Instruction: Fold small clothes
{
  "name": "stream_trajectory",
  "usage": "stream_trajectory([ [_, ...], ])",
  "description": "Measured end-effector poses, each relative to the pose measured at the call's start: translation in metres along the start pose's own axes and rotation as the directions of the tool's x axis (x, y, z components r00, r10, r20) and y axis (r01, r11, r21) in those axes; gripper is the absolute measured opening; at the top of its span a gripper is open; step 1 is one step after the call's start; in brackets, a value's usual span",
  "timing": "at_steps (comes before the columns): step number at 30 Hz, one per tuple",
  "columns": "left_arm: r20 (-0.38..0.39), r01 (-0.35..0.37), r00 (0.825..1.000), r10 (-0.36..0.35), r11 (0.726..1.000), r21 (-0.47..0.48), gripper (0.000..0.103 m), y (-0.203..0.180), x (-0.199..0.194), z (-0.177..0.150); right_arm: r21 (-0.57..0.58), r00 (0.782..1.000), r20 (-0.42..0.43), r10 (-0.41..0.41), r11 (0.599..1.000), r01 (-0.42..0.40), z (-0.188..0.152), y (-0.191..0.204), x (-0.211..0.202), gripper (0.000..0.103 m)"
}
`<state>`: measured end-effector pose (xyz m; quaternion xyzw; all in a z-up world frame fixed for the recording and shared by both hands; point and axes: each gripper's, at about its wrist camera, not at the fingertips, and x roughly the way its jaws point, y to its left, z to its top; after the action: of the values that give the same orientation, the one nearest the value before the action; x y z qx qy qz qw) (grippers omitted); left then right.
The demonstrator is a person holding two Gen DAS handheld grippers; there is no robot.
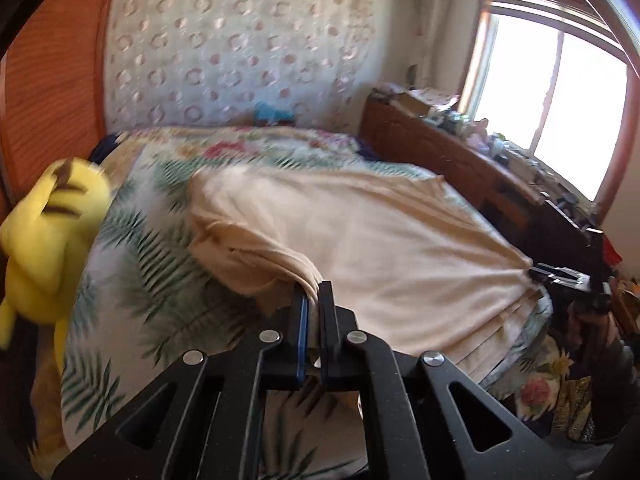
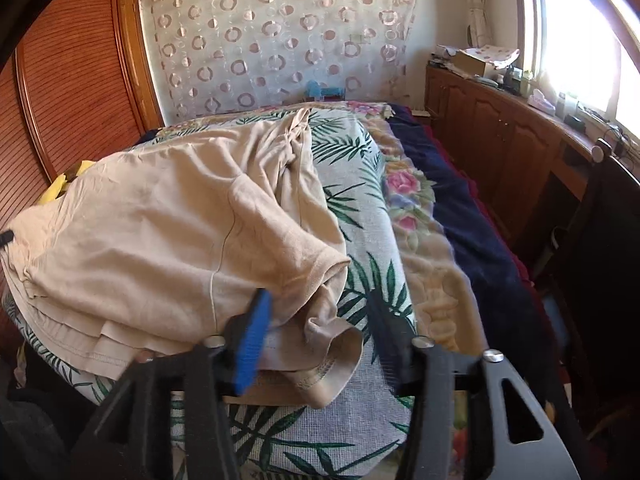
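Observation:
A beige T-shirt [image 1: 380, 232] lies spread on the palm-leaf bedspread [image 1: 132, 248]. My left gripper [image 1: 313, 286] is shut on a bunched fold of the shirt's near edge, and the cloth rises in a ridge from the bed to the pads. In the left wrist view my right gripper [image 1: 556, 274] sits at the shirt's far right corner. The right wrist view shows the same T-shirt [image 2: 160, 232] with its sleeve [image 2: 320, 280] lying between the jaws of my right gripper [image 2: 320, 300]. Those jaws stand wide apart, and the blue pad [image 2: 254, 340] is clear of the cloth.
A yellow plush toy [image 1: 52, 220] sits at the bed's left side. A wooden cabinet [image 2: 500, 132] cluttered with small items runs under the window on the right. A dark blue blanket [image 2: 460, 208] and a floral blanket [image 2: 408, 200] lie along the bed's right edge. A wooden wardrobe door [image 2: 72, 80] stands on the left.

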<state>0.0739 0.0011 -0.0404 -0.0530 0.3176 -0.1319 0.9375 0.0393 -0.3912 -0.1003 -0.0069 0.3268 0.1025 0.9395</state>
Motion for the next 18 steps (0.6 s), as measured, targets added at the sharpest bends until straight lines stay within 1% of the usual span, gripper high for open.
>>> stream_trajectory([
  [4, 0.020, 0.077, 0.997, -0.079, 0.993, 0.087, 0.005, -0.045, 0.016, 0.036, 0.011, 1.000, 0.023, -0.001, 1.000, 0.001, 0.001, -0.004, -0.007, 0.060],
  [9, -0.002, 0.171, 0.985, -0.174, 0.966, 0.195, 0.005, -0.102, 0.043, 0.073, 0.004, 0.999, 0.046, 0.015, 1.000, -0.015, 0.002, -0.005, -0.014, 0.061],
  [10, -0.006, 0.188, 0.981, -0.192, 0.958, 0.218, 0.005, -0.115, 0.049, 0.080, 0.005, 0.998, 0.053, 0.022, 1.000, -0.022, 0.003, -0.006, -0.015, 0.061],
  [14, -0.040, 0.262, 0.965, -0.260, 0.932, 0.252, 0.005, -0.144, 0.064, 0.102, 0.019, 0.996, 0.081, 0.036, 0.999, -0.037, 0.005, -0.010, -0.021, 0.061],
  [17, -0.091, 0.328, 0.945, -0.315, 0.909, 0.259, 0.005, -0.164, 0.072, 0.107, 0.019, 0.995, 0.092, 0.035, 0.999, -0.036, 0.005, -0.012, -0.023, 0.061],
  [18, -0.094, 0.330, 0.944, -0.316, 0.903, 0.275, 0.005, -0.170, 0.073, 0.107, 0.016, 0.995, 0.096, 0.035, 0.999, -0.036, 0.005, -0.012, -0.024, 0.061],
])
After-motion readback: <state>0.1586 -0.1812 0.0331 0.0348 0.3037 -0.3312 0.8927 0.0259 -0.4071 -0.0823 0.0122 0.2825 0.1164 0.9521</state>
